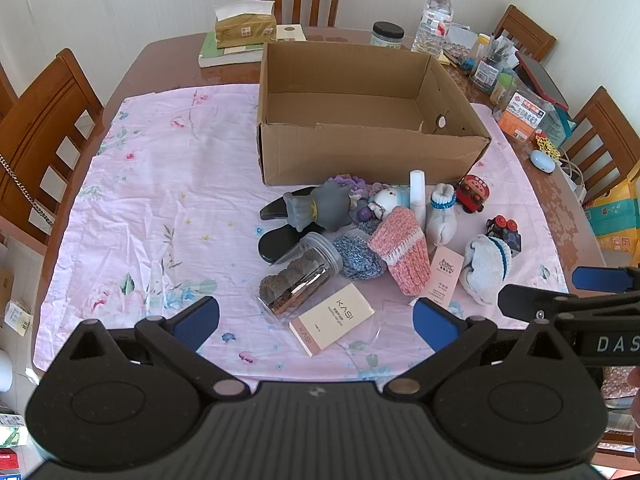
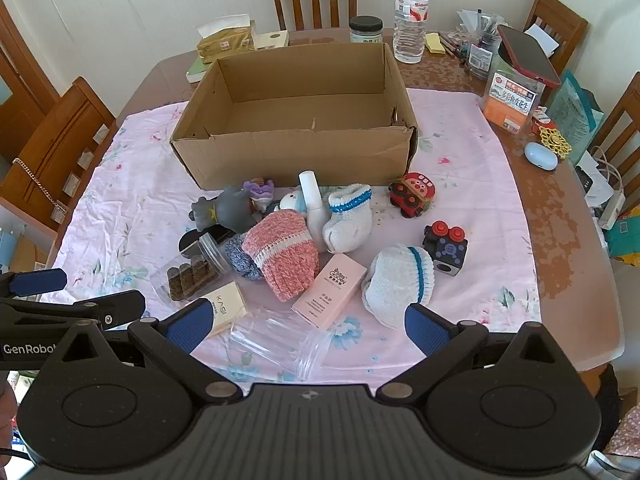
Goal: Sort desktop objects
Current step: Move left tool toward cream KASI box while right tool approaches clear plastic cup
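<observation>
- On the pink floral cloth [image 1: 152, 184] that covers the wooden table [image 1: 168, 56], an open cardboard box [image 1: 372, 152] stands at the far side, with nothing visible inside it.
- Just in front of the box lies a heap of small things: a grey rubber toy figure [image 1: 320, 206], a purple crocheted piece [image 1: 348, 181], a white round-headed doll [image 1: 390, 200], and a white tube [image 1: 418, 196] standing upright among them.
- Beside these, a red toy vehicle [image 2: 412, 194] sits a little to the right, and a black block toy with red knobs [image 2: 445, 246] lies nearer the table edge.
- Two white baby socks with blue bands are here: one [image 2: 349, 218] touches the white tube, the other [image 2: 398, 284] lies near the black block toy.
- A pink knitted sock [image 2: 282, 254] overlaps a blue knitted sock [image 2: 242, 258]; a pink carton [image 2: 329, 290] lies just beside them.
- A clear jar with dark biscuits [image 1: 298, 280] lies on its side, touching a cream box printed KASI [image 1: 334, 320]; black slippers [image 1: 280, 240] lie under the grey figure.
- An empty clear jar [image 2: 276, 344] lies on its side at the near edge.
- The left gripper [image 1: 316, 322] hovers above the near edge, its blue-padded fingers [image 1: 198, 322] spread wide and holding nothing.
- The right gripper [image 2: 308, 328] hovers likewise over the empty jar, fingers [image 2: 426, 334] wide apart and free.
- Behind the box stand a tissue pack [image 1: 245, 28], a water bottle [image 1: 434, 20] and a dark-lidded jar [image 1: 387, 35].
</observation>
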Demonstrator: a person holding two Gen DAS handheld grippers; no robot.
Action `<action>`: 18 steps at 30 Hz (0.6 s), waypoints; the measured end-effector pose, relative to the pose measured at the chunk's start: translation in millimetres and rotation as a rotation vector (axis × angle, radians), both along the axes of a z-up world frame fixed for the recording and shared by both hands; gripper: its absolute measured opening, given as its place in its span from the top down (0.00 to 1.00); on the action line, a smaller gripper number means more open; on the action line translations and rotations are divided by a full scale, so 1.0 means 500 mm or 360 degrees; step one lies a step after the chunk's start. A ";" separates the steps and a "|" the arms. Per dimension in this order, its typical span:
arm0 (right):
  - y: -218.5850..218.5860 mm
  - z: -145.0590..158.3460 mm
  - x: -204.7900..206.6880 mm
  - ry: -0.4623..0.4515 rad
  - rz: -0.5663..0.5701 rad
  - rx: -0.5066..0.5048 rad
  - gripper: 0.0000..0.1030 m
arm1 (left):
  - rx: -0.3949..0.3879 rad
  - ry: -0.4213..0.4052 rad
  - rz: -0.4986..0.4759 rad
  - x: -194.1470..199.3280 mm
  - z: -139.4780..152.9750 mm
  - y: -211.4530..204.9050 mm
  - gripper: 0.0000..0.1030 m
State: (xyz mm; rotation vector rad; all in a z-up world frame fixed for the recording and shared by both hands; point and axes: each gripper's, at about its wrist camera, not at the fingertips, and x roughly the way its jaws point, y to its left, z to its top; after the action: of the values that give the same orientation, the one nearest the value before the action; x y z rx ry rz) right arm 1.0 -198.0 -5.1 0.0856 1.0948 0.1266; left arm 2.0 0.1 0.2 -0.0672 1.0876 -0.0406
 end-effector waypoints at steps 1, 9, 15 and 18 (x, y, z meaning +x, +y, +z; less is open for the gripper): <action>0.000 0.000 0.000 0.0000 0.0000 0.0000 0.00 | -0.0003 0.0000 0.0000 0.003 0.000 -0.001 0.01; -0.003 -0.001 0.000 -0.0002 0.0000 0.0006 0.00 | -0.0030 -0.0009 0.0004 0.006 -0.015 0.000 0.01; -0.001 -0.003 0.004 -0.0002 0.0001 0.0007 0.00 | -0.0041 -0.0002 0.0001 0.011 -0.014 0.003 0.01; 0.001 -0.003 0.006 -0.0001 0.0000 0.0007 0.00 | -0.0050 0.0005 0.0003 0.016 -0.015 0.004 0.01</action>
State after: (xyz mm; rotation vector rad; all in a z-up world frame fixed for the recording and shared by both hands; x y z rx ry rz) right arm 4.0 -197.3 -6.7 0.0891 1.0938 0.1291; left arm 10.0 2.0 -7.1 -0.0964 1.0901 -0.0559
